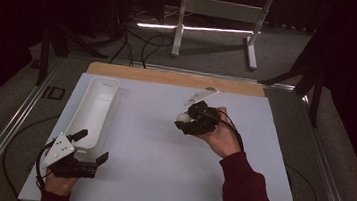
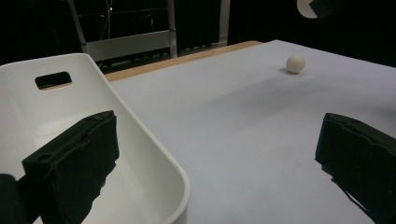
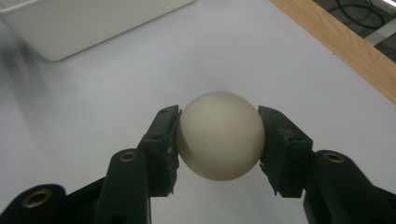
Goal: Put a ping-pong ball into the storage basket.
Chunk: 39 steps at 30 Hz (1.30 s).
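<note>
A cream ball (image 3: pixel 219 149) sits squeezed between the two black jaws of my right gripper (image 3: pixel 218 130). In the high view this gripper (image 1: pixel 184 121) hovers over the middle of the white table top (image 1: pixel 151 153), pointing left, with the ball (image 1: pixel 183 117) at its tip. My left gripper (image 1: pixel 92 146) rests at the near left, jaws wide apart and empty, by the near end of a long white bin (image 1: pixel 96 107). In the left gripper view one jaw of the gripper (image 2: pixel 210 154) overlaps the bin's rim (image 2: pixel 140 126), and a second cream ball (image 2: pixel 295 63) lies on the table farther off.
A wooden strip (image 1: pixel 174 77) runs along the table's far edge. Beyond it, a white metal stand (image 1: pixel 216 9) and loose cables (image 1: pixel 137 41) lie on the floor. Metal rails flank the table on both sides.
</note>
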Available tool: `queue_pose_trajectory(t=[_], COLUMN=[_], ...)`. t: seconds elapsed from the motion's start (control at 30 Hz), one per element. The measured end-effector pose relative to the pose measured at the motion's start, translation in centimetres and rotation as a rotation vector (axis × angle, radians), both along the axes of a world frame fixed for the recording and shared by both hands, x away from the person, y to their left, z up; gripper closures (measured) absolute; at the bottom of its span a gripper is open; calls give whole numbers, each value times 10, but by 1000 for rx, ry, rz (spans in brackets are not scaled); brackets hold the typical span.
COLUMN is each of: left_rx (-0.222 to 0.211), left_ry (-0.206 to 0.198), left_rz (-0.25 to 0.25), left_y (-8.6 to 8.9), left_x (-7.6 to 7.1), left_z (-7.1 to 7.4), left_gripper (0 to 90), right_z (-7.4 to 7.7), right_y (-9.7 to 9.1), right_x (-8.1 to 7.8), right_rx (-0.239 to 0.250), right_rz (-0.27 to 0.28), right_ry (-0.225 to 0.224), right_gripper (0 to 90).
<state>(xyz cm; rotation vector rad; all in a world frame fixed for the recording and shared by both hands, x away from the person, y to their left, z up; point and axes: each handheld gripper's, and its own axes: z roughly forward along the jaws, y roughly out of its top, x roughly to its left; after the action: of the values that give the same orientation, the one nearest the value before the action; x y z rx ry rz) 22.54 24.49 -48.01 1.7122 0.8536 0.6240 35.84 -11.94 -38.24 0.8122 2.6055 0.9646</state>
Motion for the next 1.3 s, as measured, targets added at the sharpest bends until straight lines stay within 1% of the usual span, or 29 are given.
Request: queue_pose_trajectory(t=[0.4, 0.5, 0.53, 0.83, 0.97, 1.3], left_rx=[0, 1, 0, 3, 2, 6], left_ry=[1, 0, 0, 1, 1, 1], left_rz=[-2, -1, -1, -3, -3, -5], left_y=[0, 0, 0, 0, 0, 0], left_x=[0, 0, 0, 0, 0, 0], left_z=[0, 0, 0, 0, 0, 0], left_gripper=[3, 3, 3, 3, 3, 3], right_z=[2, 2, 2, 3, 3, 4], right_y=[10, 12, 14, 22, 25, 34], right_x=[0, 0, 0, 1, 0, 0], right_rx=[8, 8, 9, 23, 22, 41], right_rz=[22, 28, 37, 49, 58, 80], right_ry=[-4, -1, 6, -9, -8, -14], right_gripper=[507, 506, 507, 507, 507, 507])
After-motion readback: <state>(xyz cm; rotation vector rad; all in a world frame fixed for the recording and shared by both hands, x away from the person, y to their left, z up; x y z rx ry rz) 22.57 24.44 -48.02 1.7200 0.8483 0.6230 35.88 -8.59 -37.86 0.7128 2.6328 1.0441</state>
